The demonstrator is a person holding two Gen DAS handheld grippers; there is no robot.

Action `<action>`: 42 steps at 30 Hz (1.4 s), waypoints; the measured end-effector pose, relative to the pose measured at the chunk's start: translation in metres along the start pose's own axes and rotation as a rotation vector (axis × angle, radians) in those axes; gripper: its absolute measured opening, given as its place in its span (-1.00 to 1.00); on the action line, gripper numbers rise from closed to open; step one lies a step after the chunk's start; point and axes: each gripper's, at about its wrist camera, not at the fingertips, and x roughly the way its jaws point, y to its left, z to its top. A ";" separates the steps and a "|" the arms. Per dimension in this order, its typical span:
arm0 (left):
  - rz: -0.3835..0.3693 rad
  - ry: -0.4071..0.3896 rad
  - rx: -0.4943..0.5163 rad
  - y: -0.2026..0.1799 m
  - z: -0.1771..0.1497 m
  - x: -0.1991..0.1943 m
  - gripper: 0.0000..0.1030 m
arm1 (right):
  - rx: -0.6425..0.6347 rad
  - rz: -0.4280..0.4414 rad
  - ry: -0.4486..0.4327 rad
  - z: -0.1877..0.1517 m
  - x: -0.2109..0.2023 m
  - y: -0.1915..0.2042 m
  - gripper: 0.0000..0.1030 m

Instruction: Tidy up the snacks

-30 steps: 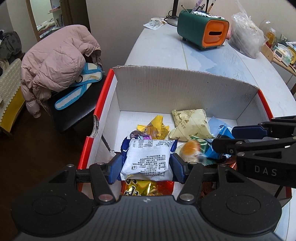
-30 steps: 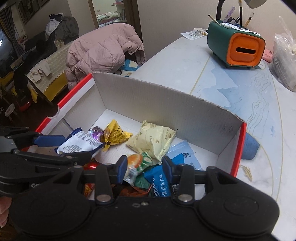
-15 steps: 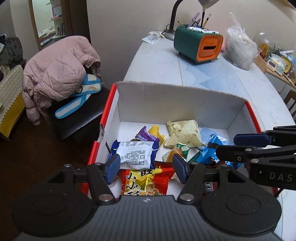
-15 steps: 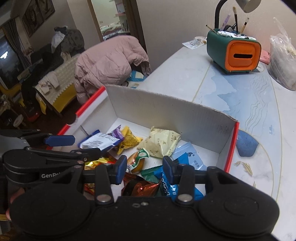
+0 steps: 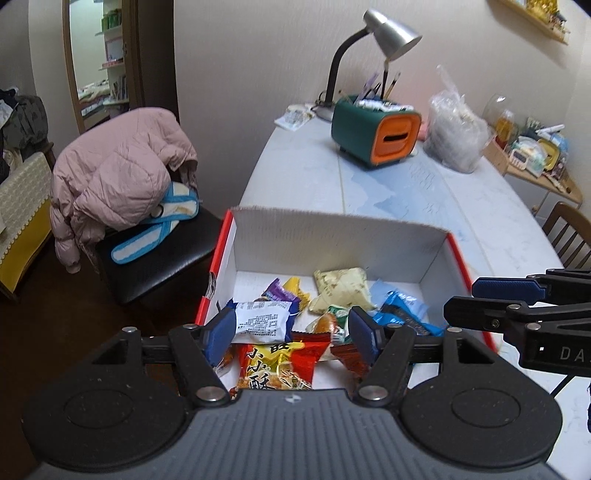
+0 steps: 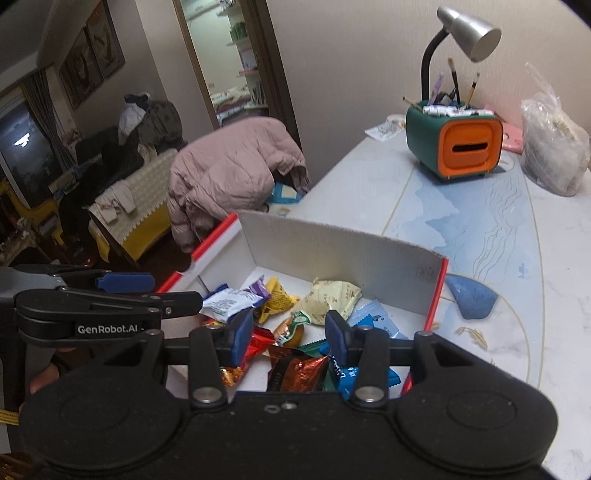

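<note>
- A pale marbled table [image 5: 424, 206] is standing against a beige wall, and it is carrying a green and orange organiser box [image 5: 375, 138], a silver desk lamp [image 5: 388, 33] and a clear plastic bag [image 5: 456, 142] at its far end.
- A pink padded jacket [image 5: 118, 173] is lying over a black chair [image 5: 155, 258] to the left of the table.
- A white cardboard box with red outer sides [image 5: 332, 236] is sitting at the near left part of the table; its far wall is standing upright.
- The snacks are lying loose on the box floor: a white and blue packet [image 5: 262, 321], a purple sweet [image 5: 277, 291], a yellow wrapper [image 5: 293, 290], a cream packet [image 5: 343, 290], a light blue packet [image 5: 402, 314] and a red and yellow packet [image 5: 280, 363] nearest the front.
- The left gripper [image 5: 291, 334] is hovering above the front of the box with its jaws opening; nothing is being pinched, and the white and blue packet is lying in the box below, beside the left pad as seen from the left wrist.
- The right gripper [image 6: 290, 334] is hovering above the right part of the box, over a brown foil packet [image 6: 295, 373] and an orange and green sweet [image 6: 291, 330]. Its jaws are standing at their narrowest setting, with a gap between the pads, and are gripping nothing.
- Each gripper is showing at the edge of the other's view, side by side above the box.
</note>
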 end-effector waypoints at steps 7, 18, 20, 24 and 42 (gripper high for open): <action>-0.025 -0.061 0.004 -0.006 -0.002 -0.032 0.38 | 0.009 0.016 -0.083 -0.007 -0.034 0.005 0.42; -0.072 -0.121 -0.011 -0.005 -0.006 -0.061 0.70 | -0.028 0.006 -0.173 -0.018 -0.067 0.015 0.99; -0.082 -0.124 -0.012 -0.005 -0.007 -0.064 0.72 | -0.022 0.008 -0.188 -0.020 -0.071 0.015 0.99; -0.091 -0.120 -0.026 -0.004 -0.011 -0.067 0.81 | -0.002 0.017 -0.221 -0.024 -0.079 0.015 0.99; -0.065 -0.106 -0.032 -0.009 -0.025 -0.078 0.82 | 0.056 -0.014 -0.246 -0.039 -0.094 0.018 0.99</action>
